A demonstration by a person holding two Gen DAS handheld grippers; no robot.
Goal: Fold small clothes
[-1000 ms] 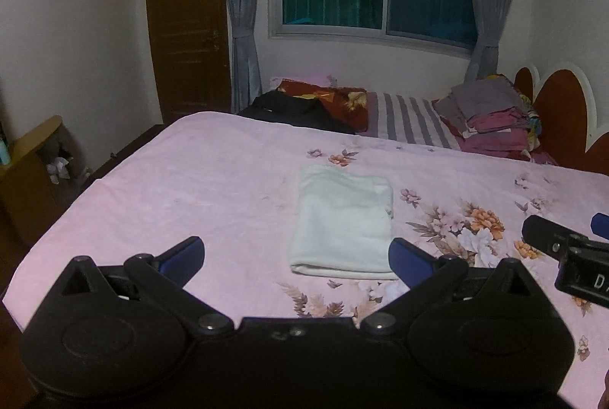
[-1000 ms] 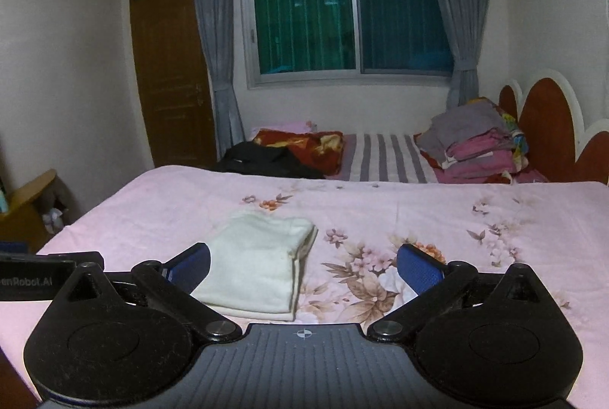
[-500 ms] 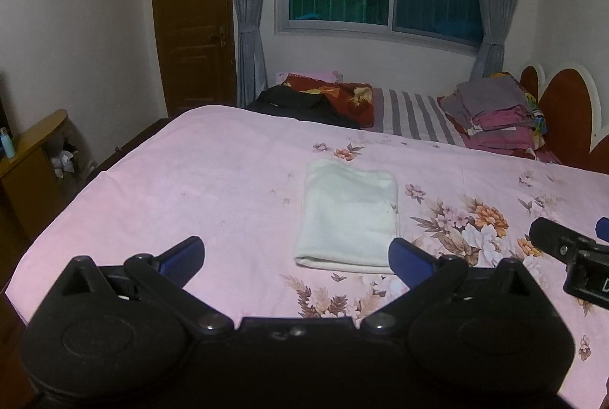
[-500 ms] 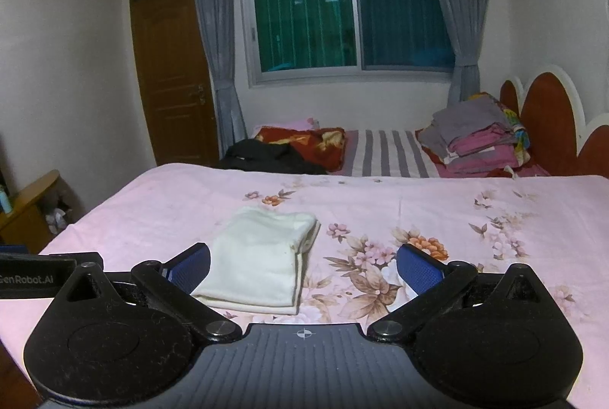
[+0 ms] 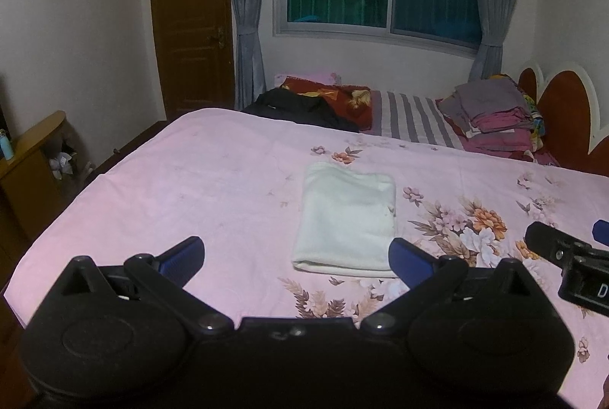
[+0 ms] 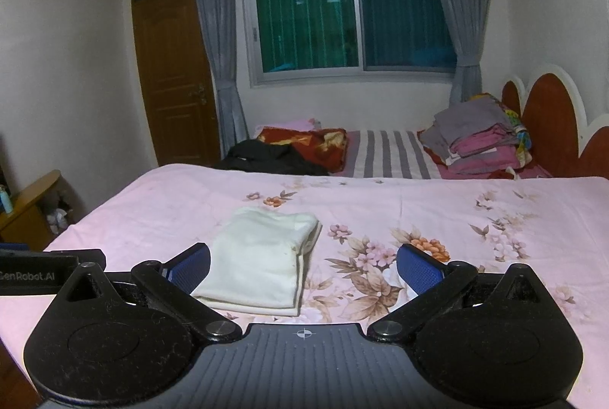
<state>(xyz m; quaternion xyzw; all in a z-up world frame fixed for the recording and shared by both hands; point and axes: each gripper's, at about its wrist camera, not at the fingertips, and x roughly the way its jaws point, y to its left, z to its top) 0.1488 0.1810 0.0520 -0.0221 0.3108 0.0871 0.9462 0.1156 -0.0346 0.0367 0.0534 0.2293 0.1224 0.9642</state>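
Dim warm indoor light, dark window [image 6: 354, 17] mirroring a ceiling lamp as a small glare patch, soft shadows on the pink bedsheet [image 5: 213, 188], strong fisheye bending with black vignetted corners, slight softness and colour noise throughout.

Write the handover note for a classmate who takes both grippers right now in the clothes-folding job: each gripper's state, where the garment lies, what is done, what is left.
Left gripper: open, empty, held above the near edge of the pink bedsheet.
Right gripper: open, empty, alongside it.
White garment: lies flat on the sheet in a neat folded rectangle, stacked edges toward the right in the right wrist view; neither gripper's fingers touch it.
Done: this piece looks folded.
Left: probably setting it aside; the folded stack by the headboard may be the place, though the pictures do not confirm that.
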